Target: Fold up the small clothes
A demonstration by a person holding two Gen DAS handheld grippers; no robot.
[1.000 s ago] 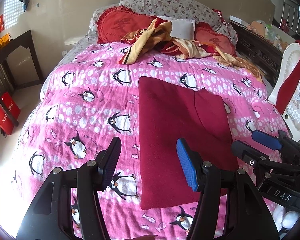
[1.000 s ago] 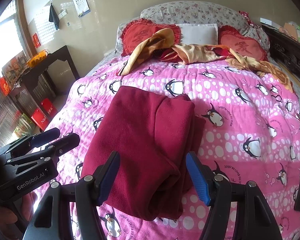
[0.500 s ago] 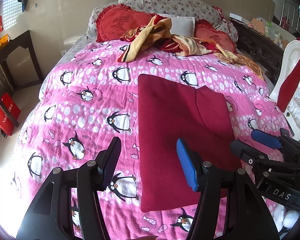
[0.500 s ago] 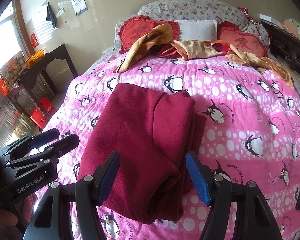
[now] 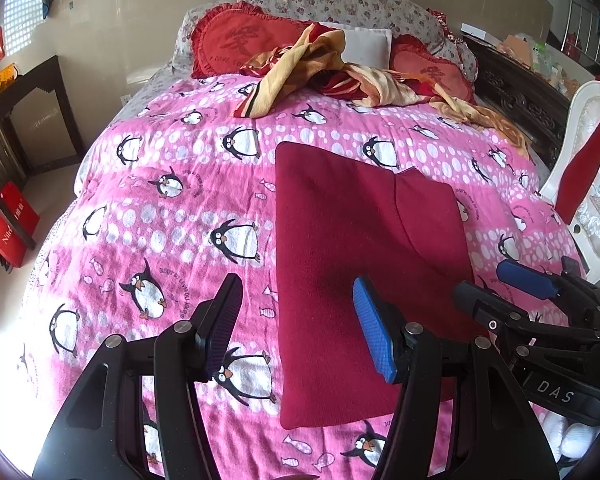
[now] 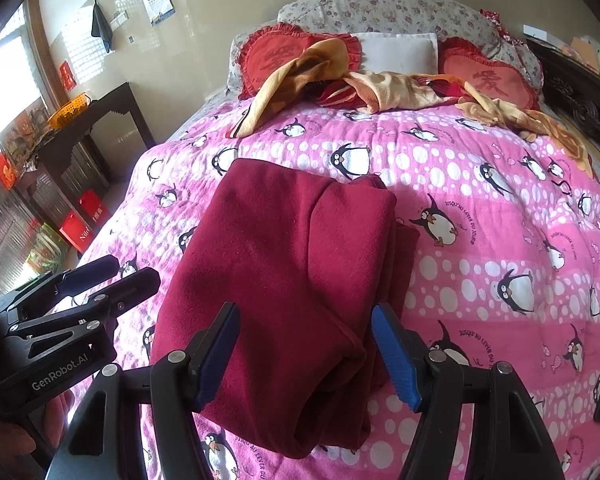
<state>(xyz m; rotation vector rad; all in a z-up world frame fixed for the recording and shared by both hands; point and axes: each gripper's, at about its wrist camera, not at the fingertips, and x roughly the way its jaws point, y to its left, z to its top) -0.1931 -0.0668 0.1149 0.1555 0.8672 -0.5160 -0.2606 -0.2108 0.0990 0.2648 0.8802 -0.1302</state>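
Dark red cloth (image 5: 364, 248), soft and thick, flat on the pink penguin blanket (image 5: 172, 208). Folded once already, with a smaller flap on top toward the right side. Long way running straight out ahead of both grippers, toward the pillows.

Left gripper (image 5: 296, 332) half open, holding nothing, hanging just above the near left corner of the cloth. Left finger over bare blanket, blue finger over the cloth. Left edge of the cloth straight and easy to reach from here.

Right gripper (image 6: 304, 352) also half open, empty, right over the near end of the cloth (image 6: 276, 280). Near edge lumpy and thick under it, with loose layers peeking out on the right.

Probably next: grab the near edge with both and fold it away, toward the far edge. Right gripper closer to that edge. Lots of free blanket past the far end. Yellow and red blanket (image 6: 380, 88) far off by the pillows, out of the way.
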